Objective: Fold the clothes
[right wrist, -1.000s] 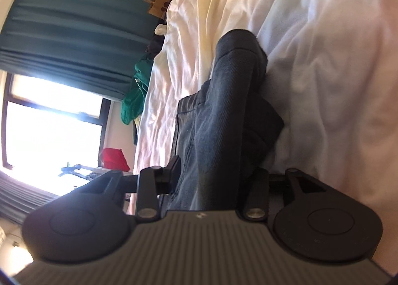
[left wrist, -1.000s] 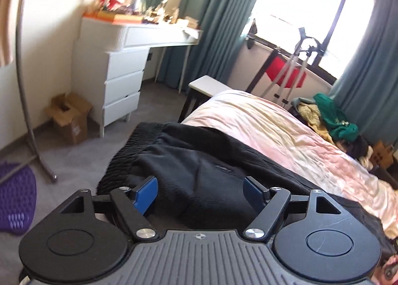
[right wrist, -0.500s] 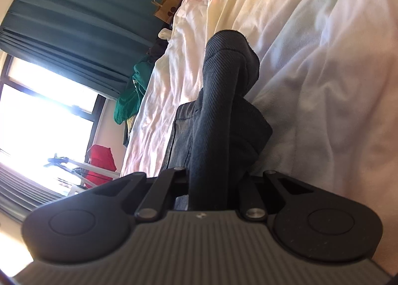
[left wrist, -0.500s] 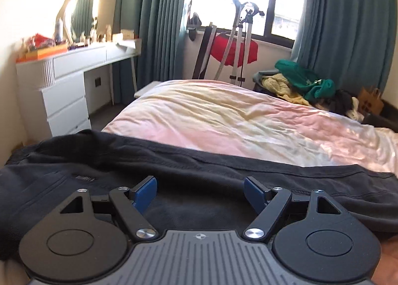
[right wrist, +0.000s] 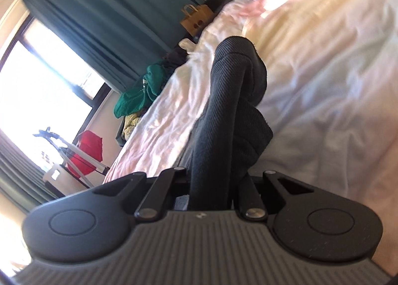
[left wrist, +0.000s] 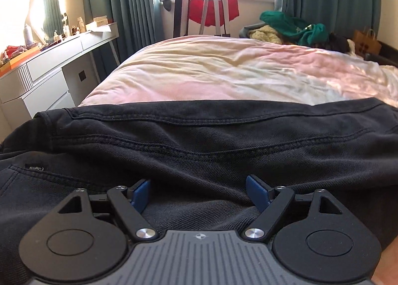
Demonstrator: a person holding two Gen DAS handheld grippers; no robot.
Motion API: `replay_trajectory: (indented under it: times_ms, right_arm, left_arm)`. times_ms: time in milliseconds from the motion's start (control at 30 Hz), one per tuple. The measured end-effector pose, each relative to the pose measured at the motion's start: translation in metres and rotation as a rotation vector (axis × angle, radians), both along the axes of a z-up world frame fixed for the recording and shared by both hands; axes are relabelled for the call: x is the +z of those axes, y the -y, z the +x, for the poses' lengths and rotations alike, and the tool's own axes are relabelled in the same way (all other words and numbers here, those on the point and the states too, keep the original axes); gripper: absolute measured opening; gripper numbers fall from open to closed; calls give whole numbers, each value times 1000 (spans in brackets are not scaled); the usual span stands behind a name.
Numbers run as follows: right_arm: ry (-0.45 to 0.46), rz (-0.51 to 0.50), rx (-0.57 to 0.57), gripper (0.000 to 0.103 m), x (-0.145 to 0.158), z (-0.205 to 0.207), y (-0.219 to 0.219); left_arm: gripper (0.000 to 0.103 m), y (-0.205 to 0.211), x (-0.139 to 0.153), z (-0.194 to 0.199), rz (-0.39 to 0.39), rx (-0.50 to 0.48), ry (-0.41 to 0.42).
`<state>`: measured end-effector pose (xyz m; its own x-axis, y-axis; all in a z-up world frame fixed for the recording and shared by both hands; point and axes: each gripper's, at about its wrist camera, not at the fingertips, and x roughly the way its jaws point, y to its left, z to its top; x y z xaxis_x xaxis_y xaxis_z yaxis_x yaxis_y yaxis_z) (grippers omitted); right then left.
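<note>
A pair of black jeans (left wrist: 199, 141) lies spread across the near edge of the bed, its seams running left to right. My left gripper (left wrist: 199, 193) hovers low over the jeans. Its blue pads (left wrist: 140, 194) stand wide apart and its jaws are opening, with dark cloth below the gap and nothing pinched. In the right wrist view my right gripper (right wrist: 214, 178) is shut on a raised fold of the black jeans (right wrist: 231, 81). The fold runs up from between the jaws and hides the fingertips. The pink and cream bedcover (right wrist: 323, 86) lies beneath.
The bedcover (left wrist: 223, 73) stretches away beyond the jeans. A white dresser (left wrist: 49, 73) with small items stands at the left. By the window are a stand with a red cloth (left wrist: 211, 11), a heap of green and yellow clothes (left wrist: 293, 26) and a paper bag (left wrist: 367, 41).
My left gripper swung from facing the dresser to facing across the bed and sank close to the jeans. My right gripper closed on the fold, rolled and rose with it.
</note>
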<state>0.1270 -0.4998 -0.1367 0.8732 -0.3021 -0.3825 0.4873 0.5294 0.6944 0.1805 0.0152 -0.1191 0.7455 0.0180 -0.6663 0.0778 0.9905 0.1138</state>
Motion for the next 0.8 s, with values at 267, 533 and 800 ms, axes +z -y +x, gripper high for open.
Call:
replay_trajectory:
  times_ms: [267,533,800]
  right_arm:
    - [0,-365,78,12,71,10,-63]
    - [68,-819,334,12,135,25,-197]
    - [43,-1105,714,12,82,16,-357]
  left_arm:
    - [82,-10,9,4,-37,-9,-40]
    - [82,-26,36,-5,-77,0,-25]
    - [83,-64,82,-29,-135,82,93]
